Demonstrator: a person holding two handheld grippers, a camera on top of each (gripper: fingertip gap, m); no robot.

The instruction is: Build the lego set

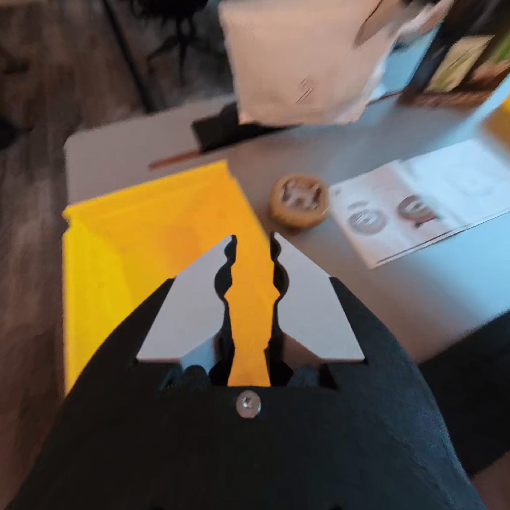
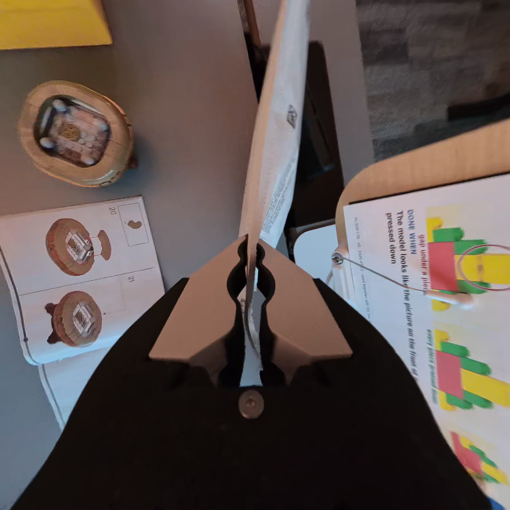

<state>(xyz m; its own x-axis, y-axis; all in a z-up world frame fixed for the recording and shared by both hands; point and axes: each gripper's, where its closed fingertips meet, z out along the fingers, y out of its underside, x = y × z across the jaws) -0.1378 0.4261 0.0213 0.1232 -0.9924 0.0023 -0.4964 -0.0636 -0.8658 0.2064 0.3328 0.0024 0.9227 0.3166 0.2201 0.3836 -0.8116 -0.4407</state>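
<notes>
- The right tongs (image 2: pixel 251 242) are pinching a flat white paper bag (image 2: pixel 278 143) by its edge. The bag is standing up thin-side on, and its long side is running away from the tongs toward the far edge of the counter (image 2: pixel 187 110).
- The left tongs (image 1: pixel 253 238) are spread a little and holding nothing. They are hanging over the yellow bin (image 1: pixel 143 234) at the left edge of the counter and pointing toward its far side.
- The round tan lego model (image 2: pixel 76 132) is sitting on the counter with its open top facing up. Grey and brown pieces are showing inside it.
- The model is lying between the yellow bin and the open booklet (image 2: pixel 82 276), close to both.
- The booklet is lying flat near the front edge of the counter, with round brown pictures showing on its pages.
- A wooden board (image 2: pixel 414 171) with a colourful sheet (image 2: pixel 441 317) is sitting to the right, off the counter. A thin wire clip (image 2: pixel 380 274) is lying across the sheet.
</notes>
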